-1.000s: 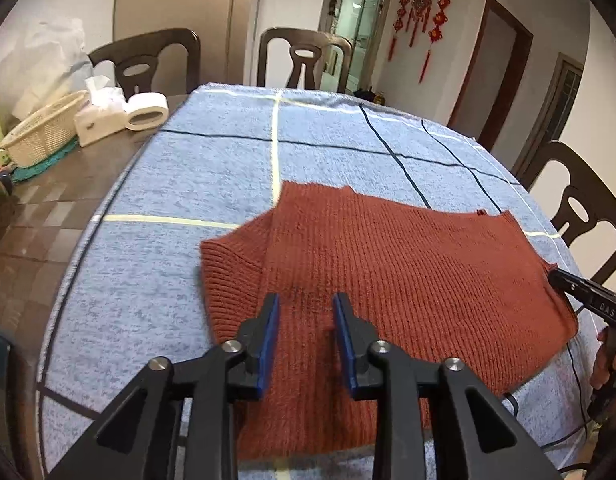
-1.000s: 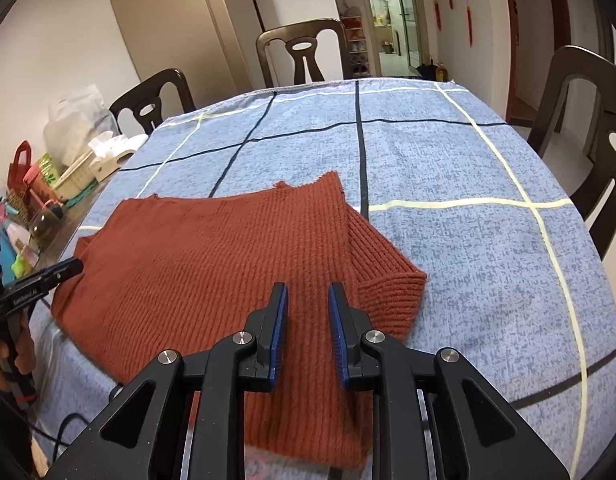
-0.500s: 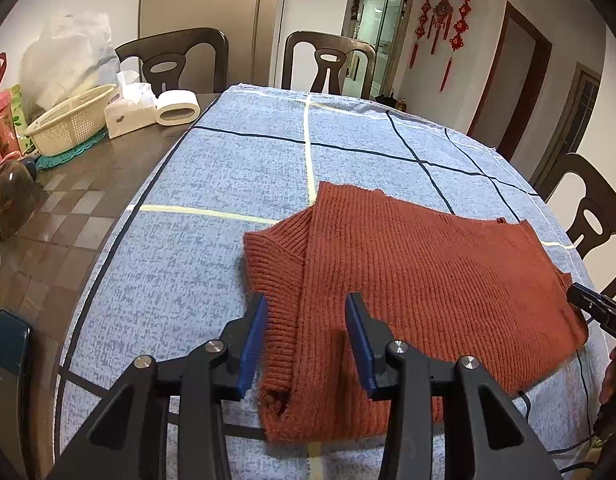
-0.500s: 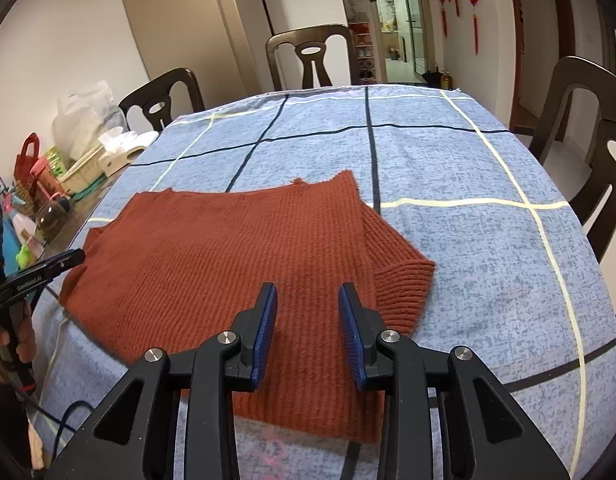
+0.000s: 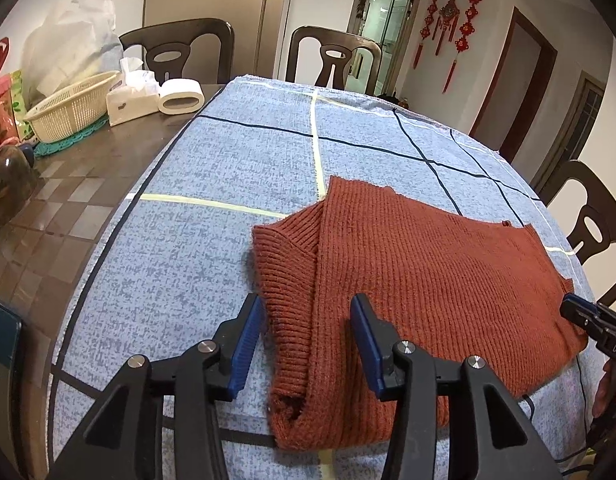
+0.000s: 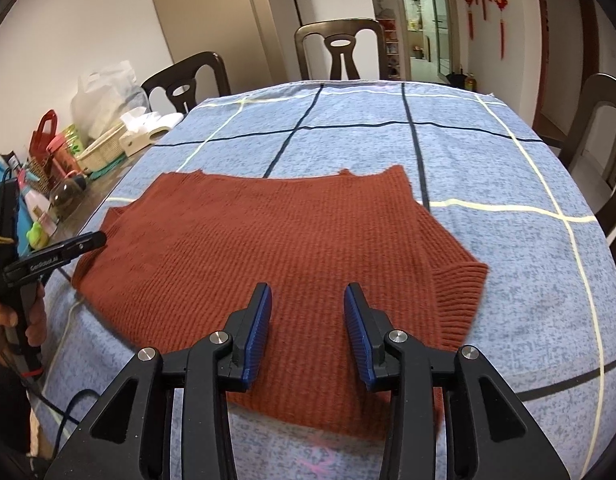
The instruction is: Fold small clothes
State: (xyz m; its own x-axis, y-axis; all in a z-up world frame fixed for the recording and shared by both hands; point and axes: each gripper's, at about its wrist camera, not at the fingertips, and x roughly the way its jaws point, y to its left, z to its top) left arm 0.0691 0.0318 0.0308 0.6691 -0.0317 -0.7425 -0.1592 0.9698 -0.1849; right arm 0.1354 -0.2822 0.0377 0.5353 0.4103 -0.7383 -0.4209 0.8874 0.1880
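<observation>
On the blue checked cloth [image 5: 227, 168] that covers the tabletop, the rust-red knitted sweater [image 5: 408, 280] lies flat, its body spread wide and a ribbed cuff folded in at each end. Seen from my left wrist camera, it fills the lower right of the cloth, from about 12 o'clock of my left tool [image 5: 305, 342] round to 3 o'clock. One sleeve is doubled over the body at the sweater's left edge, and that fold runs straight between my blue pads [image 5: 243, 344]. Those jaws are spreading apart; the knit lies under and between them, but neither pad presses on it.

From my right wrist camera the sweater [image 6: 275, 248] stretches from 9 o'clock to 2 o'clock of my right tool [image 6: 308, 332], with the other ribbed cuff [image 6: 460, 300] at 2 o'clock. Those jaws are opening as well, above the near hem, clamped on nothing.

My left tool shows again at 9 o'clock in the right view, black, gripped in my hand [image 6: 31, 312] just beside the sweater's edge.

Farther out at 10 o'clock in the left view, on the bare dark tabletop [image 5: 67, 208], stand a cream basket [image 5: 67, 112], a tissue pack [image 5: 131, 96] and a paper roll [image 5: 181, 96]. Dark wooden chairs [image 5: 334, 60] ring the far side.
</observation>
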